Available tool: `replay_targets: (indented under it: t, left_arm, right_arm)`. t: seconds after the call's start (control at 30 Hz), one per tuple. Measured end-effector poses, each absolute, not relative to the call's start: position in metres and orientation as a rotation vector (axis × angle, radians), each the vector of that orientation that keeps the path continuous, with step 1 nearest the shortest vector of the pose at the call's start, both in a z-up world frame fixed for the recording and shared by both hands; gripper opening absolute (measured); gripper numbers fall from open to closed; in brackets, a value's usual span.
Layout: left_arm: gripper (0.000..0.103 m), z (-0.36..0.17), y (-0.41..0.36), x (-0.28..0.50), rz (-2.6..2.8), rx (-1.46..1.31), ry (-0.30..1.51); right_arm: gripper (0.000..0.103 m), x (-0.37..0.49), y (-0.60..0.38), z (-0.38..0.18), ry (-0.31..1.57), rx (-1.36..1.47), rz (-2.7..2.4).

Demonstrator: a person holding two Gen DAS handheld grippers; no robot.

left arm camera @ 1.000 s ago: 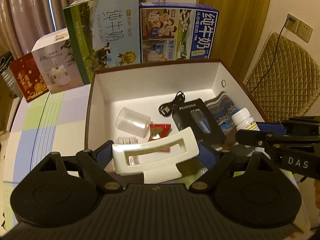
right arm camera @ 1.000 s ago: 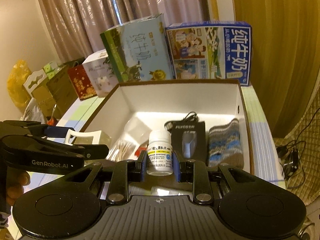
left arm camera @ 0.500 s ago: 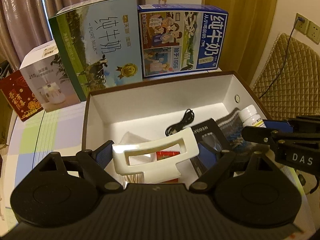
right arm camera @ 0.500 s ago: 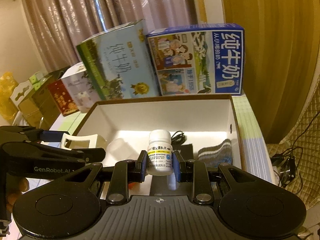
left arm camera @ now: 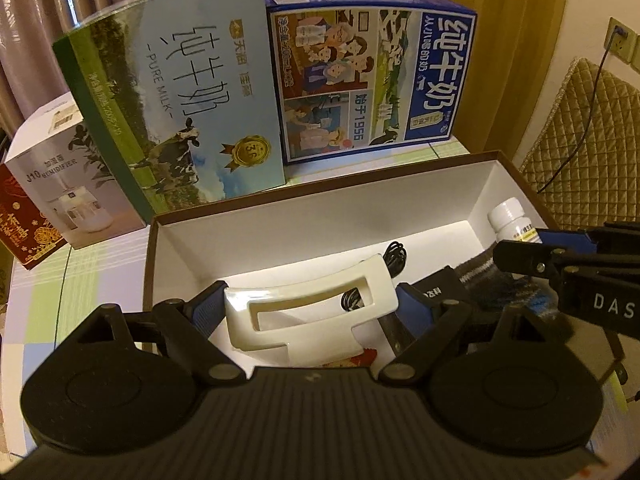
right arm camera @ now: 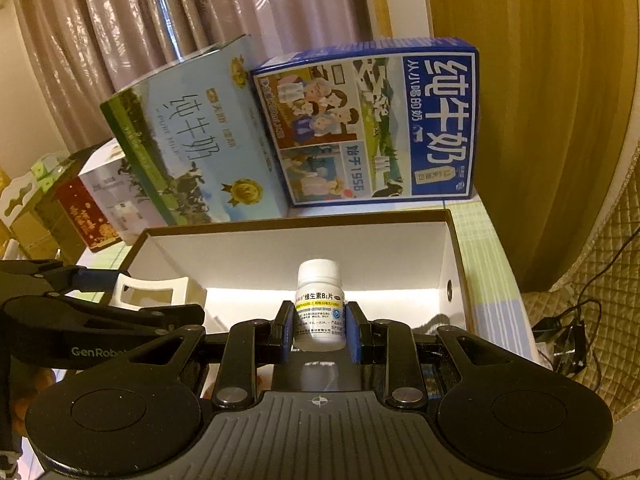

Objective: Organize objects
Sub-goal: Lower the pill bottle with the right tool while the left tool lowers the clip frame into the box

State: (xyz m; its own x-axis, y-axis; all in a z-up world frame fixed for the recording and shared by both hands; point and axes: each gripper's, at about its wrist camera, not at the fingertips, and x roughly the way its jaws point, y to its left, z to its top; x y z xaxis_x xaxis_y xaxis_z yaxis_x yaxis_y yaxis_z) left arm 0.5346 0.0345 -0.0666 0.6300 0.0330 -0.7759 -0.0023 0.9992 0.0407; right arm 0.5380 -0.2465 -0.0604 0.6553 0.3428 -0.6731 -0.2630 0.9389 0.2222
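Both grippers loaded above the open box [left arm camera: 320,216]

Left gripper [left arm camera: 308,312] jaws clamp a white clip [left arm camera: 308,308]; right gripper [right arm camera: 320,330] jaws clamp an upright white pill bottle [right arm camera: 319,304], the box interior just ahead of them.

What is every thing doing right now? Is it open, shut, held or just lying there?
Left gripper: shut on the white holder.
White holder: held above the box.
Right gripper: shut on the pill bottle.
Pill bottle: upright, capped, held.
Storage box: open, no lid on.
Black cable: coiled, lying in the box.
Two milk cartons: standing behind the box.
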Motion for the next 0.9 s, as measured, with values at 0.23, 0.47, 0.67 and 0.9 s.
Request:
replay_targets:
  t: [0.23, 0.47, 0.67, 0.9]
  left_arm:
    - [0.087, -0.082, 0.035, 0.557, 0.016, 0.038, 0.914]
    - [0.087, -0.103, 0.038, 0.580, 0.013, 0.014, 0.960]
    - [0.087, -0.117, 0.038, 0.597, 0.020, 0.051, 0.975]
    - [0.087, -0.129, 0.039, 0.608, 0.027, 0.055, 0.997]
  right_arm:
    - [0.024, 0.559, -0.246, -0.074, 0.819, 0.121, 0.318]
    - [0.024, 0.576, -0.245, -0.091, 0.857, 0.118, 0.293]
    - [0.024, 0.586, -0.247, -0.104, 0.890, 0.130, 0.277]
    - [0.024, 0.592, -0.244, -0.112, 0.904, 0.124, 0.265]
